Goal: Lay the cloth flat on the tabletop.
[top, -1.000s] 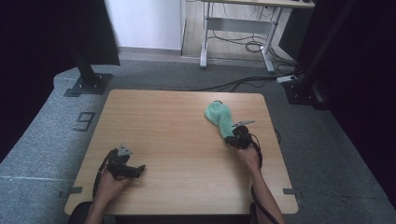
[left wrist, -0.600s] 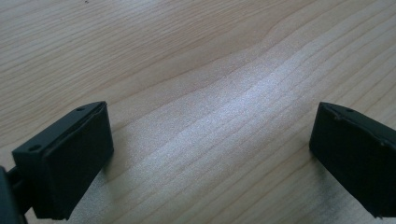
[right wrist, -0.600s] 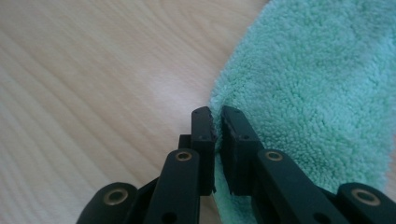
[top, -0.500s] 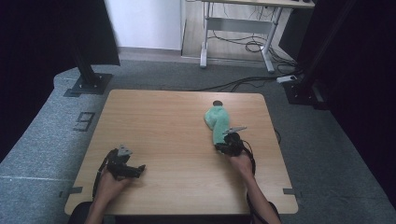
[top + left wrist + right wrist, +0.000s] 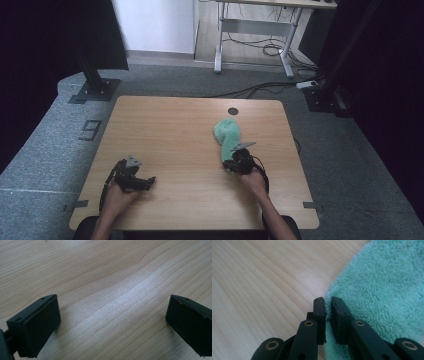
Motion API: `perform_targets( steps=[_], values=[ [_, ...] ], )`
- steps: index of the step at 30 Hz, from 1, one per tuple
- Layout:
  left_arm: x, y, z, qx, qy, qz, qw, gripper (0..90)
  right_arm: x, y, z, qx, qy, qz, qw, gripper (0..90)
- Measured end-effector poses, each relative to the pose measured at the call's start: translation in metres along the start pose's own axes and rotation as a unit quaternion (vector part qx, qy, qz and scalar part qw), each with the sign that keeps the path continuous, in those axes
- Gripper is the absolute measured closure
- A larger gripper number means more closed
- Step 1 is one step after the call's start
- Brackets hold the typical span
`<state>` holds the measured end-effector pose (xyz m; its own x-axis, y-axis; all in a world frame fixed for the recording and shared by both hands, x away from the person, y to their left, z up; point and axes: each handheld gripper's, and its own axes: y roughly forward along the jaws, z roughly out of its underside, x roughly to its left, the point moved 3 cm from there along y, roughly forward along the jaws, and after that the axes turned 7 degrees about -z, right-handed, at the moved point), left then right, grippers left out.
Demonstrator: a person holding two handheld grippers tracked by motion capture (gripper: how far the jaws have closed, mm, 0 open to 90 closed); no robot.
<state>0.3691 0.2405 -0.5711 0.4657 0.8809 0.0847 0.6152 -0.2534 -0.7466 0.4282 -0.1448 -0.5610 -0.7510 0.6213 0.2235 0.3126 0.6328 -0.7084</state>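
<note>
My right gripper [image 5: 328,305] pinches the near edge of the green towel [image 5: 227,135], which lies on the right half of the wooden table [image 5: 180,130]. My left gripper [image 5: 112,322] rests spread over bare wood near the table's front left corner, well apart from the towel.

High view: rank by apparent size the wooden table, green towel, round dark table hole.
1. Light wooden table
2. Mint-green terry towel, edge pinched by the right hand-held gripper
3. Round dark hole in the tabletop, clearly smallest
</note>
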Motion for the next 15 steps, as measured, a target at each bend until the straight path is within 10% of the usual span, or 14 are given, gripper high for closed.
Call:
perform_targets(
  steps=[15],
  values=[
    [0.000,0.000,0.000,0.000,0.000,0.000,1.0000,0.0,0.043,0.020,-0.007,0.006,-0.025,-0.041,0.9988,78.9]
  ],
)
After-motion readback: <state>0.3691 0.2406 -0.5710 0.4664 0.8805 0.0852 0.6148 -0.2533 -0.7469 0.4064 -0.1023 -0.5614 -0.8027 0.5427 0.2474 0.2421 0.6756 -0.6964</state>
